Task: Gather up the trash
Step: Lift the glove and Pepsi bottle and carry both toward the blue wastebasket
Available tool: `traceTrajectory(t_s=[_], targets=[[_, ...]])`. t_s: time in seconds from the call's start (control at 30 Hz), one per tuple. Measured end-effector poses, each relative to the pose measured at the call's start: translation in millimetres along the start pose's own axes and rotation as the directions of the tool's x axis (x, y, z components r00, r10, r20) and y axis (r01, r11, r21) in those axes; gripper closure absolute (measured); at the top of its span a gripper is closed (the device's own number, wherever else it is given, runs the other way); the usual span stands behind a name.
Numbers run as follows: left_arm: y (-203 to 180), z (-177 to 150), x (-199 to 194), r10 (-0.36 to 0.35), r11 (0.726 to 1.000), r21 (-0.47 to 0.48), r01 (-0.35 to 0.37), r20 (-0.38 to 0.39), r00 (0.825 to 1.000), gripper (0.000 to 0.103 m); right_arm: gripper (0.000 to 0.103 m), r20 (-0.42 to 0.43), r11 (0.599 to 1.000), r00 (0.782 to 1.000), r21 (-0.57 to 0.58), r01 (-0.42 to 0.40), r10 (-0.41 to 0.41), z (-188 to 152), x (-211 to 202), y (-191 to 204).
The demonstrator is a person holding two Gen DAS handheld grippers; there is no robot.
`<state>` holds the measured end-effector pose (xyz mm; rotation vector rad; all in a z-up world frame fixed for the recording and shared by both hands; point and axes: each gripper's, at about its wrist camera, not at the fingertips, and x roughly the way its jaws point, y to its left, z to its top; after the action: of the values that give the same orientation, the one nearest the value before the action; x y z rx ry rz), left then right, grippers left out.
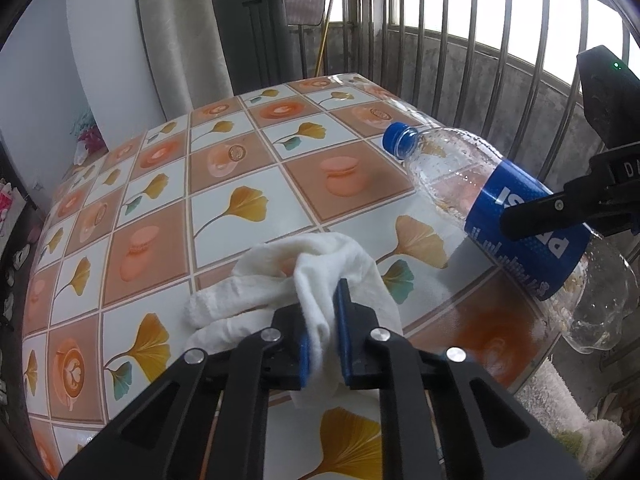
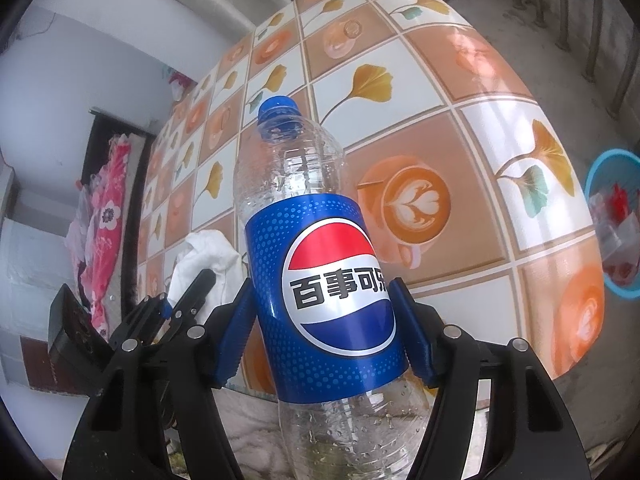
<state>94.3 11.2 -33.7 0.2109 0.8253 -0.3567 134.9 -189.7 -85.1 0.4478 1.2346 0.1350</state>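
Spread over the table, a glossy tablecloth (image 1: 224, 184) printed with orange coffee-cup squares and yellow ginkgo leaves is being shown in both views, with grey metal window bars (image 1: 472, 32) and a pale curtain (image 1: 180, 24) behind it.

A crumpled white cloth (image 1: 304, 268) is being pinched by the left gripper (image 1: 322, 344): its blue pads (image 1: 343, 320) are being pressed together on a fold of the fabric, while the rest of the cloth is lying on the tablecloth near the front edge. In the right wrist view the same cloth (image 2: 204, 252) is being seen just behind the left gripper (image 2: 188, 296).

An empty clear plastic bottle with a blue cap and a blue Pepsi label (image 2: 320, 288) is being clamped at the label by the right gripper (image 2: 324, 332), one blue pad being pressed on each side. From the left wrist view the bottle (image 1: 480, 184) is being held tilted above the table's right edge, cap pointing toward the table's middle, with the right gripper's finger (image 1: 536, 210) lying across the label.

Beyond the table's far right side, a light blue plastic basin (image 2: 616, 216) holding red and clear scraps is being seen on the floor.
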Motion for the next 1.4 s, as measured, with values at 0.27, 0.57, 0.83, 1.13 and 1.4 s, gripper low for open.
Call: traceTrajectory(t_s=[0.27, 0.57, 0.83, 1.13, 1.4], targets=[[0, 2, -3, -0.002, 1.0, 0.002, 0.002, 0.013, 1.0, 0.095, 0.042, 0.015, 1.0, 1.0, 0.006, -0.006, 0.006, -1, -8, -3], [2, 3, -9, -0.004, 1.0, -0.002, 0.005, 0.039, 0.999, 0.096, 0.042, 0.03, 1.0, 0.999, -0.002, -0.013, 0.013, -1, -17, -1], [2, 4, -18, 0.006, 1.0, -0.005, -0.006, 0.064, 0.998, 0.096, 0.042, 0.04, 1.0, 0.999, -0.007, -0.02, 0.02, -3, -22, 4], [2, 6, -31, 0.018, 1.0, -0.005, -0.017, 0.095, 0.995, 0.096, 0.042, 0.065, 0.999, 0.997, -0.017, -0.03, 0.031, -7, -33, 7], [-2, 9, -43, 0.026, 1.0, 0.004, -0.026, 0.123, 0.992, 0.096, 0.042, 0.092, 0.999, 0.995, -0.016, -0.047, 0.048, -13, -47, 2]])
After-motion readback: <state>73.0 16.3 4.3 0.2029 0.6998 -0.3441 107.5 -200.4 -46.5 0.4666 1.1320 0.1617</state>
